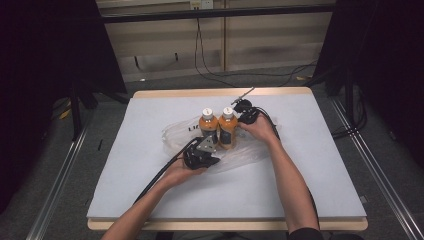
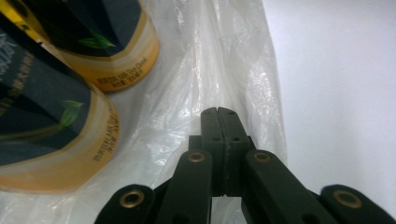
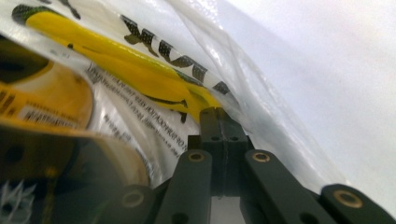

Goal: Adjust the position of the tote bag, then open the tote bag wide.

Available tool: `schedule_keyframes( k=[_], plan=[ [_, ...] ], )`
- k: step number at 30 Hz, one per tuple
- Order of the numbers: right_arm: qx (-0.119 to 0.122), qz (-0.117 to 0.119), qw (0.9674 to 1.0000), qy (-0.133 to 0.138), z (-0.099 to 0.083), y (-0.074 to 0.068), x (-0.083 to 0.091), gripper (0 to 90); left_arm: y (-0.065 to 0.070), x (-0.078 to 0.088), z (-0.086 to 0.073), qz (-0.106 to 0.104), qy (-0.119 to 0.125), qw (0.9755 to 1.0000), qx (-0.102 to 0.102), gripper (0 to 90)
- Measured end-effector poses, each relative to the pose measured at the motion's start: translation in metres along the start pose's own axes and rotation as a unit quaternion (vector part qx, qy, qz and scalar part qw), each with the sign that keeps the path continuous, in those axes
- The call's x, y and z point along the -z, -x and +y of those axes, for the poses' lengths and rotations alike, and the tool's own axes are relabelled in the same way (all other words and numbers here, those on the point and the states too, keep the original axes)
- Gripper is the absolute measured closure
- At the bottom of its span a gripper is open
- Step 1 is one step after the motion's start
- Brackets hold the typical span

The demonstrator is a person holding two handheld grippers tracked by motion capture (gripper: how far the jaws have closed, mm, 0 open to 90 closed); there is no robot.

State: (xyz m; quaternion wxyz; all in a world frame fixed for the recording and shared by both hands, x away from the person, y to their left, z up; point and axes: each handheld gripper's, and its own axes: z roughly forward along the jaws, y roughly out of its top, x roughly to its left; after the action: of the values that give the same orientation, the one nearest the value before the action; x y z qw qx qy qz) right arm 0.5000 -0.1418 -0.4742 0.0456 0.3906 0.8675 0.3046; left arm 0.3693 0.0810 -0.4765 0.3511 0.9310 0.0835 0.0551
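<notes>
Item: clear plastic bag (image 1: 175, 134), thin film with printed lettering and a yellow mark, lying crumpled at the centre of the table (image 1: 300, 190). It spreads flat beneath and around the two bottles, its loose folds running out toward 9 o'clock and 4 o'clock.

Contents standing on it: left bottle (image 1: 208, 126) and right bottle (image 1: 228, 127), upright, white caps, orange drink, dark labels, side by side and touching or nearly so (the gap is too small to judge).

Left gripper (image 1: 201, 159): at 6 o'clock of the left bottle, jaws fully closed; in the left gripper view the tips (image 2: 218, 113) meet over a fold of film, so it appears pinched, though the film is too thin to be certain.

Right gripper (image 1: 245, 111): at 2 o'clock of the right bottle, jaws likewise closed; the right gripper view puts the tips (image 3: 217, 114) against the printed part of the bag, probably nipping its edge.

Step in hand, as judged: both edges of the bag taken up on opposite sides of the bottles, ready to draw the film up around them.

Next move calls for: both hands rising together and evenly, keeping the pinch firm; an uneven pull could tip a bottle or let the slick film slip free.
</notes>
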Motion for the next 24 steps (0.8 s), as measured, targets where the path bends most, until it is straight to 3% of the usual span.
schedule_keyframes(
  k=[11, 24],
  plan=[
    [-0.012, -0.003, 0.9999, -0.007, 0.011, 0.002, -0.006, 90.0, 0.009, 0.002, -0.001, -0.01, 0.0, 0.9999, -0.007, 90.0],
    [-0.02, 0.002, 0.9998, 0.007, 0.02, 0.009, -0.015, 90.0, 0.018, 0.006, -0.002, -0.031, -0.005, 0.9992, -0.024, 90.0]
  ],
)
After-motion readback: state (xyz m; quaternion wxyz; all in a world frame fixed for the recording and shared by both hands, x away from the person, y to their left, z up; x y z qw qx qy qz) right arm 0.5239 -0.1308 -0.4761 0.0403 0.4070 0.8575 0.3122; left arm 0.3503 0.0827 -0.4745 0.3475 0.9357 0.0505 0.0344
